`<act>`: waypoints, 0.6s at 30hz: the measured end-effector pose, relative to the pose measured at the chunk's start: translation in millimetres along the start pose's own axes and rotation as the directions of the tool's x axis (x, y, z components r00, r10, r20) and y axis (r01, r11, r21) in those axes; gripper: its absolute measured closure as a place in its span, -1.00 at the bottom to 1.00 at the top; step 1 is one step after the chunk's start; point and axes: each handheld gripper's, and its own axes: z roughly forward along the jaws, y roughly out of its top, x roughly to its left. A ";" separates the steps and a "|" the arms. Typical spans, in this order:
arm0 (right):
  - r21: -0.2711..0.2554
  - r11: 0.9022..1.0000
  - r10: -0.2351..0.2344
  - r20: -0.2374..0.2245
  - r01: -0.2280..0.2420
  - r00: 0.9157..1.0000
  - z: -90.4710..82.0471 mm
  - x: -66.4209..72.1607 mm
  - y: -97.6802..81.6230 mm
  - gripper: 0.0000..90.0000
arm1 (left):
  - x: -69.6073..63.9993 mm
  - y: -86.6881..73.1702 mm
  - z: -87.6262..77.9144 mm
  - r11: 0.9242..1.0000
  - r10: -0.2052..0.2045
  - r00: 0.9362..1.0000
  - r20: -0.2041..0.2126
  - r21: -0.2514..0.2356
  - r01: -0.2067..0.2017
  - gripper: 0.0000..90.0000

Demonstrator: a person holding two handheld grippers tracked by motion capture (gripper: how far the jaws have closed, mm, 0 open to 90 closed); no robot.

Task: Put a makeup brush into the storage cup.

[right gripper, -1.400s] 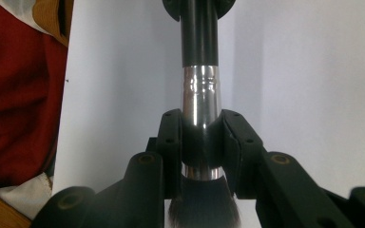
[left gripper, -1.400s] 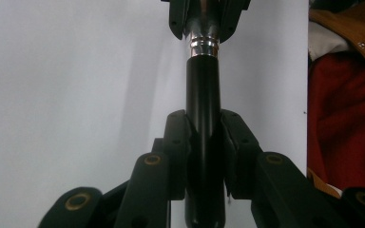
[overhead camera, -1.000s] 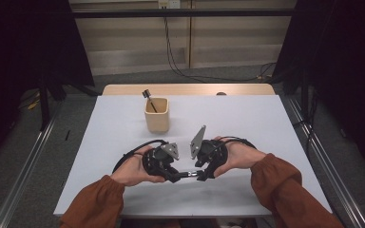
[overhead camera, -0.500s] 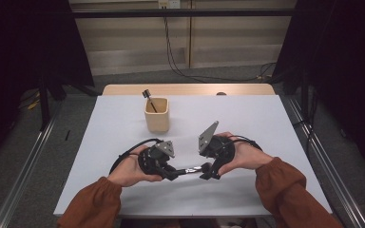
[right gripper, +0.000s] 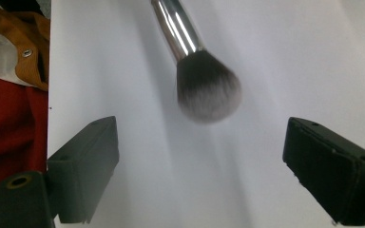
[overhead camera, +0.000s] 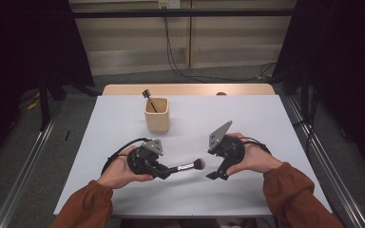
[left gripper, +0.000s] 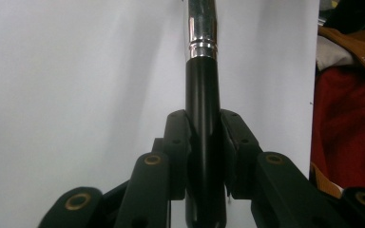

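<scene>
My left tongs (overhead camera: pixel 164 172) clamp the black handle of a makeup brush (overhead camera: pixel 185 166), which lies level just above the bench (overhead camera: pixel 247 118), near the middle of its near edge, bristle head pointing toward my right hand. I judge this to be a hand-over just finished: the brush now rides in the left tongs alone. My right tongs (overhead camera: pixel 214 175) stand wide, their jaws having just been opening, and nothing sits between them; the brush head is just off their tips. Toward the far edge, left of centre, stands a tan cup (overhead camera: pixel 157 115) with another brush (overhead camera: pixel 148 98) leaning in it. The next move, as I read it, calls for carrying the held brush to that cup and tipping it in upright.

The left gripper view shows the pads (left gripper: pixel 178 142) pressing both sides of the handle (left gripper: pixel 202 118) below the silver ferrule (left gripper: pixel 200 23). The right gripper view shows the soft grey bristles (right gripper: pixel 208 85) clear of both jaws, while the high view places the cup.
</scene>
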 end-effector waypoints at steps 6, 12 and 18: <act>-0.021 0.999 0.037 0.015 -0.036 0.999 -2.6 -1.0 -6.7 -0.79 | 2.3 -5.0 -4.2 1.000 -0.019 1.000 -0.006 -0.025 0.019 0.66; -0.028 0.998 0.064 0.014 -0.063 0.998 -2.6 1.1 -15.9 -0.82 | 3.4 -13.5 -6.5 0.997 -0.044 0.999 -0.014 -0.071 0.043 0.66; -0.038 0.996 0.081 0.007 -0.080 0.997 -0.9 4.1 -25.6 -0.88 | 3.6 -23.0 -7.2 0.992 -0.077 0.997 -0.015 -0.098 0.076 0.66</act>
